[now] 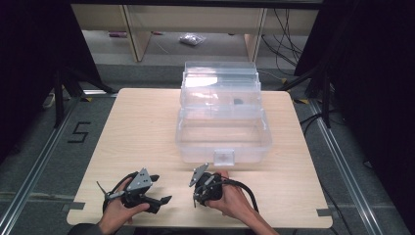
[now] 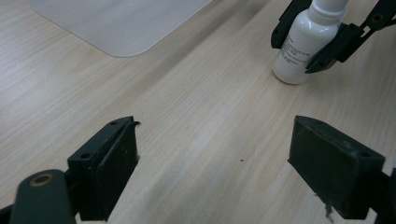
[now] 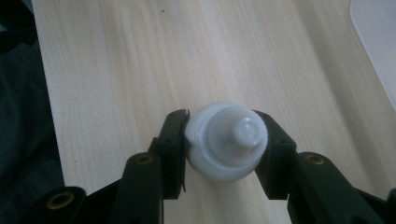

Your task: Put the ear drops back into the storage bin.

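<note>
A small white bottle (image 3: pixel 229 151) with a narrow cap stands upright on the wooden table (image 1: pixel 137 127) near its front edge. My right gripper (image 3: pixel 225 135) points down over it and is shut on its body, one black jaw on each side. The left gripper view has the same bottle (image 2: pixel 299 51) at the upper right, pinched by the right gripper (image 2: pixel 308 42). My left gripper (image 2: pixel 215 140) hovers low over bare wood with its jaws wide open and nothing between them. From above, the left gripper (image 1: pixel 164 188) sits just left of the right gripper (image 1: pixel 201 195).
A clear plastic box (image 1: pixel 195 147) with its lid swung back stands mid-table, just beyond both grippers; its corner (image 2: pixel 121 28) is in the left gripper view. The table's front edge is close behind the hands. Dark floor and metal rails surround the table.
</note>
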Motion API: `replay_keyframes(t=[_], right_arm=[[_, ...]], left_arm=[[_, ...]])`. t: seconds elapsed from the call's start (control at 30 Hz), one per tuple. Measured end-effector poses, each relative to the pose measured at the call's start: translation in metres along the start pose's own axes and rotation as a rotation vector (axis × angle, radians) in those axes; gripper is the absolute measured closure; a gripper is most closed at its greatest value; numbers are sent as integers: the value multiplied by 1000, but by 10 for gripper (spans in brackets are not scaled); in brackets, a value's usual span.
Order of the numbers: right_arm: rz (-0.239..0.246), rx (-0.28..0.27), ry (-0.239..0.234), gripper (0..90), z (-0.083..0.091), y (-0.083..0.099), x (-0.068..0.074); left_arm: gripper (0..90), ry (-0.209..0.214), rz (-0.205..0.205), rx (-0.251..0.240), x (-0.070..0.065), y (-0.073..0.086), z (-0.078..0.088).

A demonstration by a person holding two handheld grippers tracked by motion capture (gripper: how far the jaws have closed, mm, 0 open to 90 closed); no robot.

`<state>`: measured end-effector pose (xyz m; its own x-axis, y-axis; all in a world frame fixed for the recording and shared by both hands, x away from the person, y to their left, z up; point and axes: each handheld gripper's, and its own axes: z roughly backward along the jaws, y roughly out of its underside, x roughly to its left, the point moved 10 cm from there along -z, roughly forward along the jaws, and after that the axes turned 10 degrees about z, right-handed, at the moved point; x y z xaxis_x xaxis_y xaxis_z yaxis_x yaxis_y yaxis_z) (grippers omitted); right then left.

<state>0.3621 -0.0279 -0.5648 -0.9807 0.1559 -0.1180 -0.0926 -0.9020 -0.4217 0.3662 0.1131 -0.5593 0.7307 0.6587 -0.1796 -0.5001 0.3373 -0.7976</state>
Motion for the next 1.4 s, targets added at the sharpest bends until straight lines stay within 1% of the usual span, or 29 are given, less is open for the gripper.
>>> replay_keyframes(t=[0.07,0.13,0.17,0.2,0.23,0.27,0.3,0.37,0.4,0.43,0.47,0.53,0.57,0.6,0.67,0.73,0.77,0.8,0.83,0.87,1.0,1.03,1.07,1.13,1.2,1.27,1.3,1.33,1.4], right_arm=[[10,-3,2,600,2,0,-2],[-11,-6,8,600,8,0,-2],[-3,-22,5,600,10,-1,-4],[-24,-26,10,600,13,0,-4],[-33,-26,12,600,16,1,-5],[-20,-35,11,600,19,1,-7],[-28,-39,10,600,22,2,-8],[-46,-42,9,600,26,4,-9],[-40,-47,17,600,28,5,-12],[-60,-42,11,600,29,7,-11],[-50,-45,18,600,30,7,-13],[-62,-49,12,600,33,9,-14],[-80,-45,10,600,34,10,-13],[-70,-48,7,601,35,11,-14],[-89,-48,8,601,37,12,-15],[-77,-56,10,600,40,13,-18],[-87,-52,6,601,42,14,-17],[-113,-52,0,600,45,16,-17],[-113,-52,0,600,45,16,-17],[-91,-60,12,601,46,17,-20],[-121,-58,14,600,53,22,-22],[-110,-64,18,601,55,23,-24],[-109,-66,24,600,57,25,-26],[-122,-69,31,600,62,29,-29],[-137,-68,35,600,66,33,-30],[-156,-58,36,601,70,38,-31],[-147,-56,45,601,73,41,-33],[-157,-52,45,601,76,43,-34],[-167,-51,53,601,81,48,-37]], left_arm=[[149,1,0,0,0,0,0],[149,-7,1,8,1,1,0],[149,-12,-10,14,2,1,1],[149,-7,-18,10,2,1,1],[149,1,0,0,0,0,0],[149,-7,-17,12,2,1,1],[149,-7,-8,11,1,1,0],[148,-4,-23,24,2,2,1],[149,-8,-12,9,2,1,0],[149,-6,-10,12,1,1,1],[149,-12,-24,23,3,2,1],[149,-8,-41,33,5,3,2],[149,-8,-39,32,4,3,2],[149,-11,-35,23,4,2,1],[149,-11,-32,31,4,2,2],[149,-11,-34,35,4,3,2],[149,-6,-17,21,3,2,1],[149,-5,-12,19,2,2,1],[149,-2,-18,26,3,2,1],[149,-3,-18,24,3,2,1],[149,2,-7,19,2,2,1],[149,-3,-14,24,3,2,1],[149,5,2,8,1,1,1],[149,-1,-13,22,3,2,1],[149,1,-5,19,2,2,1],[149,-9,-18,13,3,2,0],[149,0,-9,10,2,2,0],[149,-3,-14,24,3,2,1],[149,-2,1,11,2,2,0]])
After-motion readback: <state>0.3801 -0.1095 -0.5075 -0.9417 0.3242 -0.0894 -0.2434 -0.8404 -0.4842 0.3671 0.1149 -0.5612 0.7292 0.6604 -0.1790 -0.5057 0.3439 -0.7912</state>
